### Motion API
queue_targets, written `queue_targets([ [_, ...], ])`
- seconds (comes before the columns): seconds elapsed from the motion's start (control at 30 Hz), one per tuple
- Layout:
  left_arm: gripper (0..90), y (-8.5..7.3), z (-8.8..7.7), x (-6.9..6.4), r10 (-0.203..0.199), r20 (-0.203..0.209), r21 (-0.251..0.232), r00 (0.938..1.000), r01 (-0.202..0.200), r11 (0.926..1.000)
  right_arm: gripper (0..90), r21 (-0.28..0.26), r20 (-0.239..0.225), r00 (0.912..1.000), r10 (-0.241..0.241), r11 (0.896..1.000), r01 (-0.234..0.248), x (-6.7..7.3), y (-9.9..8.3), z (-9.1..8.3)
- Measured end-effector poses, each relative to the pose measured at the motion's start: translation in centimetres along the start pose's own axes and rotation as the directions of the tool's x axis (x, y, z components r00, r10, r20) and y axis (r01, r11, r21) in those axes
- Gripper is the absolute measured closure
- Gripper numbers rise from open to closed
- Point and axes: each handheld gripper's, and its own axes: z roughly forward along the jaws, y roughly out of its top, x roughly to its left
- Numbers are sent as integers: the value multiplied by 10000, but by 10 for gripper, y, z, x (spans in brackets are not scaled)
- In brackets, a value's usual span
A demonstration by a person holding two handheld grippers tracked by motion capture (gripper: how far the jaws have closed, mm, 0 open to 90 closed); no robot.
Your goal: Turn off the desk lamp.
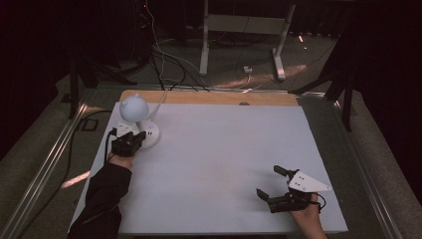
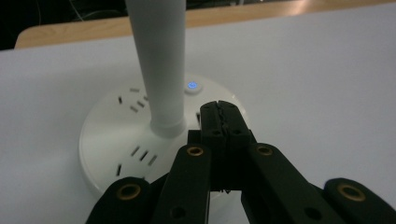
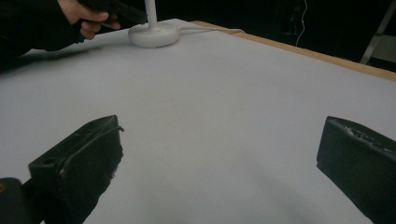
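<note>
Seemingly you're at the switch step: your left claw (image 2: 223, 122), clenched on nothing, hovers over the lamp base (image 2: 109, 135) at the counter's (image 1: 224, 164) ten o'clock, just short of its lit button (image 2: 192, 86); next, a light press there, right claw (image 1: 271, 183) released.

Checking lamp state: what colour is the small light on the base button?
Blue: the button on the white lamp base glows blue, clearest in the left gripper view.

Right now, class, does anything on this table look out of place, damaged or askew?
Nothing stands out. The white desk lamp stands upright, its blue button light on, with the shut left gripper over its base; the right gripper is open.
</note>
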Motion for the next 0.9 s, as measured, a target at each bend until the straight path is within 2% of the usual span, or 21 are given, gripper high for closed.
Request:
queue_targets([
  [0.23,900,5,-7,-1,-113,75,-22,9999,113,9999,0,-30,4,10000,-44,10000,44,1,1,-1],
  [0.3,831,7,-9,-1,-151,193,-34,9997,152,9999,0,-19,17,10000,-17,10000,17,0,0,-1],
  [0.37,744,9,-12,-3,-118,102,-51,9999,118,9999,0,-19,12,10000,-28,10000,28,0,0,-1],
  [0.4,739,10,-13,-3,-155,173,-37,9997,156,9999,0,-25,13,10000,-42,10000,42,0,1,-1],
  [0.47,631,11,-15,-5,-197,172,-47,9997,198,9998,0,-33,10,10000,-39,10000,39,1,1,-1],
  [0.53,606,13,-16,-10,-132,200,79,9997,130,9999,0,-23,13,10000,-32,10000,32,1,1,-1],
  [0.63,509,14,-18,-13,-19,275,104,9996,16,9999,0,-41,30,10000,-41,10000,41,0,1,-1],
  [0.67,485,16,-19,-16,-24,426,75,9991,21,10000,0,-51,36,10000,-38,10000,38,0,1,-1],
  [0.8,382,19,-22,-19,-58,551,118,9985,52,9999,0,-40,45,10000,-51,10000,51,0,1,-1],
  [0.83,382,20,-23,-20,-52,640,103,9979,46,9999,0,-40,45,10000,-51,10000,51,0,1,-1],
  [0.87,309,21,-24,-21,-31,836,139,9965,20,9999,0,-53,41,10000,-45,10000,45,0,1,-1],
  [0.9,276,21,-24,-21,-31,836,139,9965,20,9999,0,-53,36,10000,-41,10000,42,0,1,-1],
])
